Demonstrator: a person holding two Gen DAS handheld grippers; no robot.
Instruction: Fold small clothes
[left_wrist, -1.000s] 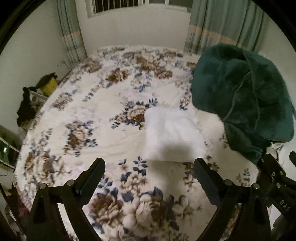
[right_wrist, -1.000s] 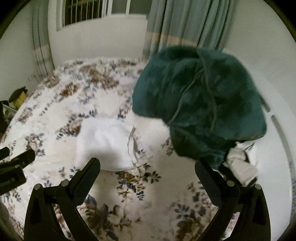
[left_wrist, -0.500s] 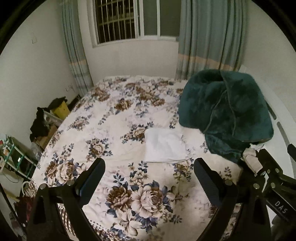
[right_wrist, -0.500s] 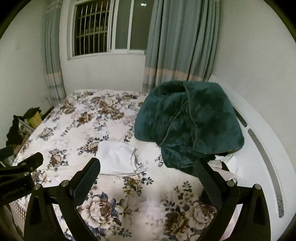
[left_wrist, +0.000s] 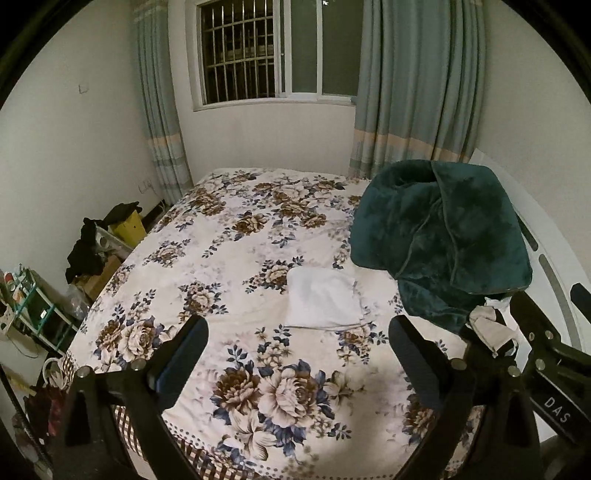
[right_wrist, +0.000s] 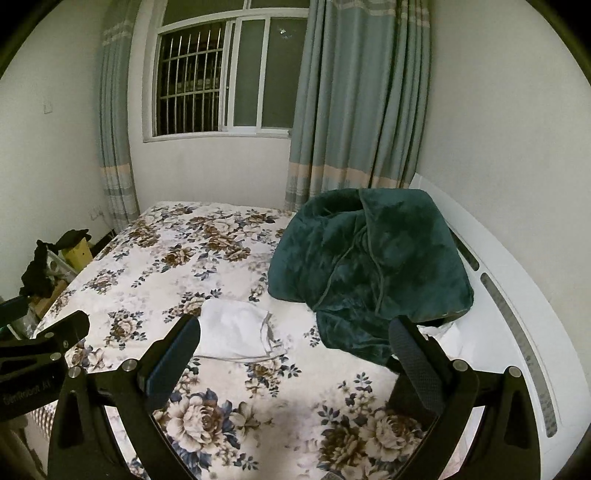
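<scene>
My left gripper (left_wrist: 297, 350) hangs above the near end of the bed with its jaws spread wide and nothing between them. Through its camera I see the folded white garment (left_wrist: 323, 301) lying flat on the floral bedspread (left_wrist: 229, 251), about mid-bed and well beyond the fingertips. Just to the garment's right sits a heaped dark green blanket (left_wrist: 439, 236), its lower edge near the garment but, as far as I can tell, not on it. A small pale bundle of cloth (left_wrist: 493, 326) shows at the blanket's near right corner. The other gripper's black frame pokes in at the right edge. Past the bed are a barred window (left_wrist: 240, 51) and grey-green curtains (left_wrist: 417, 81); clutter is stacked on the floor to the left.

My right gripper (right_wrist: 293, 341) is likewise wide open and empty, held above the bedspread (right_wrist: 155, 258). From this side the white garment (right_wrist: 236, 332) lies just past the left fingertip, with a loose hem or strap trailing at its right edge. The green blanket (right_wrist: 369, 258) rises beside it, against the white headboard (right_wrist: 491, 280).
</scene>
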